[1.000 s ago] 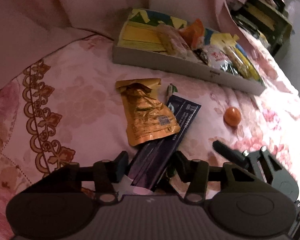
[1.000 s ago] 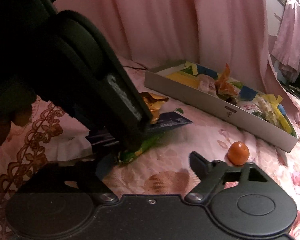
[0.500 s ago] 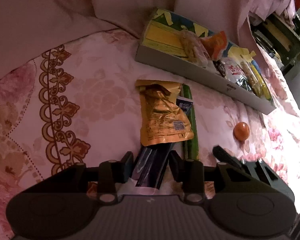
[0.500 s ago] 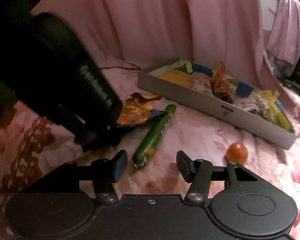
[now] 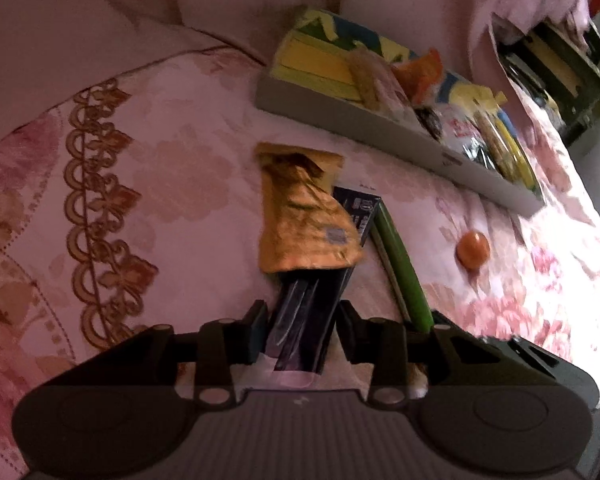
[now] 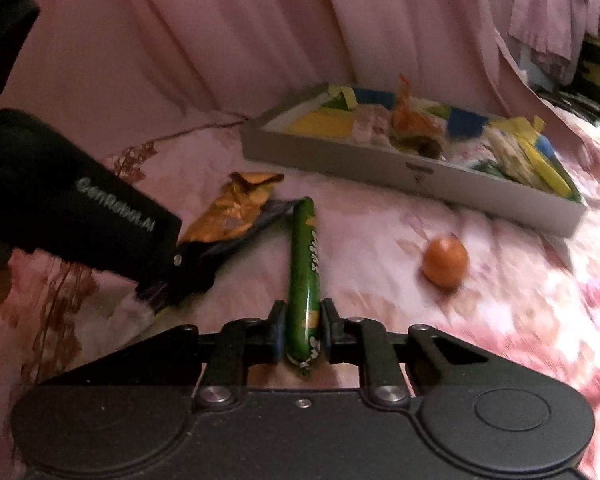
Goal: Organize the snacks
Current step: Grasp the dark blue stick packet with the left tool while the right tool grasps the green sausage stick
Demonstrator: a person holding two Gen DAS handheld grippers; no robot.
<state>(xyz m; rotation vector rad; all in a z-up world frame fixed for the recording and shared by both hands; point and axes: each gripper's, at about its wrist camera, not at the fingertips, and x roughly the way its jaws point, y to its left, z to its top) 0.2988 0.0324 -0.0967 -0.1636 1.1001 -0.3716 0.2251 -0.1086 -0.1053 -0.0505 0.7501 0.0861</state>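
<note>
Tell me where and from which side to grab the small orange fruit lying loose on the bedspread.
Grip the orange fruit across its middle, coming from above with the fingers on either side. It is round and would likely roll from a low sideways push. Bare bedspread surrounds it, apart from the green sausage stick and grey tray.

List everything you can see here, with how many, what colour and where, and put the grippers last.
green sausage stick: one, green, on the bedspread, near end between the right gripper's jaws
dark packet: one, dark purple, between the left gripper's jaws, under the gold pouch
gold pouch: one, crinkled gold, lying on the dark packet
orange fruit: one, orange, loose on the bedspread
tray: one, grey, further back, full of mixed snacks
bedspread: pink floral
curtain: pink, behind
left gripper: black, closed on the dark packet
right gripper: black, clamped on the sausage stick
</note>
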